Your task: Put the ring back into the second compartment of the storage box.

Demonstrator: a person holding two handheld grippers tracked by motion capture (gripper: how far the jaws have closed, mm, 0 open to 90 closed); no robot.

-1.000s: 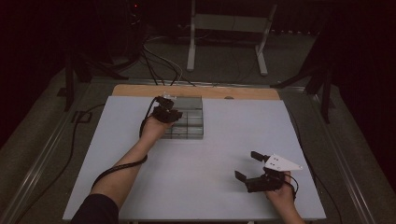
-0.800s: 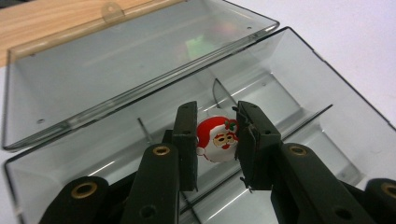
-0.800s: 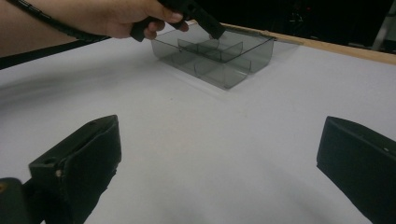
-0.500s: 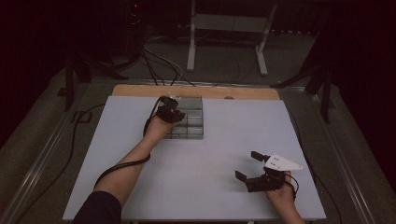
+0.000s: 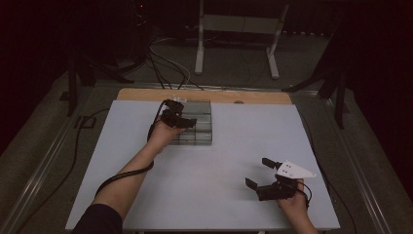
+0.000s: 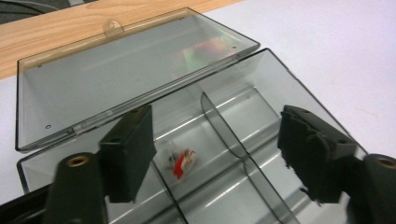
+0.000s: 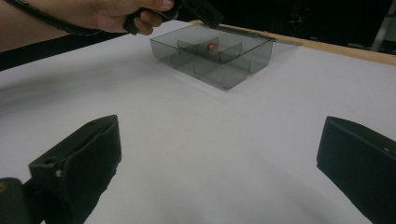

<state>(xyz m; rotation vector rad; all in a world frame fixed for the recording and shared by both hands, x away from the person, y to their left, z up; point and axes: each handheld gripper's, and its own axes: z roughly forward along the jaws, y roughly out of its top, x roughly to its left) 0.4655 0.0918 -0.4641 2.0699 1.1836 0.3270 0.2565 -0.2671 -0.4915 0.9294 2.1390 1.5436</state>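
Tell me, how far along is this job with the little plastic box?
Done, it seems: the clear compartment box lies with its lid swung open, and a small red and white piece rests in one compartment. In hand: the left gripper hovers over that compartment, its jaws just opened, nothing between them. The right gripper waits open, apart from the box. Left, probably: shutting the lid.

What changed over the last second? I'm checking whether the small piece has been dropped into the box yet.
The left gripper has just been opening its jaws above the clear compartment box, and a small red and clear piece now lies in a compartment, free of the pads. The hand itself barely shifted. The right gripper stayed open near the table's front edge; box and lid unmoved.
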